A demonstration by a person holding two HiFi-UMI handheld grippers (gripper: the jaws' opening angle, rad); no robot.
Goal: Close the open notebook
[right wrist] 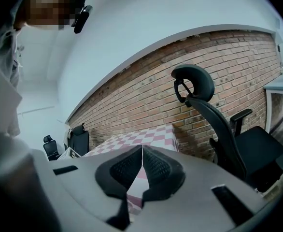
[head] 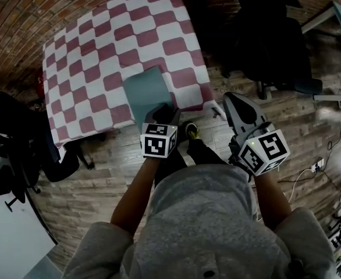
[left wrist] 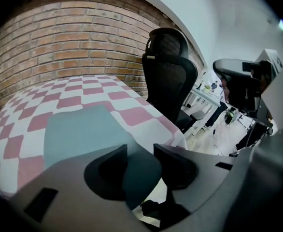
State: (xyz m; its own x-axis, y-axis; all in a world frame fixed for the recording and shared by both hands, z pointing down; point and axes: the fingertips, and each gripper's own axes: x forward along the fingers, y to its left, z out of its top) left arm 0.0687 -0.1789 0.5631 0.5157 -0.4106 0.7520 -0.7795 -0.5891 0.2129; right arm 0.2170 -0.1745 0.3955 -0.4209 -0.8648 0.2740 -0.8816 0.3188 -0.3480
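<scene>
Our left gripper has its fingers released, astride the teal notebook's near edge on the desk. The right gripper's fingers are clenched on nothing.

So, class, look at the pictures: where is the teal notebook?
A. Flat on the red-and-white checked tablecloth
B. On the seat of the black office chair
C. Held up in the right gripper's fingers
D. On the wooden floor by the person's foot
A: the head view shows the teal notebook lying flat on the checked tablecloth, near the table's front edge, just ahead of the left gripper.
</scene>
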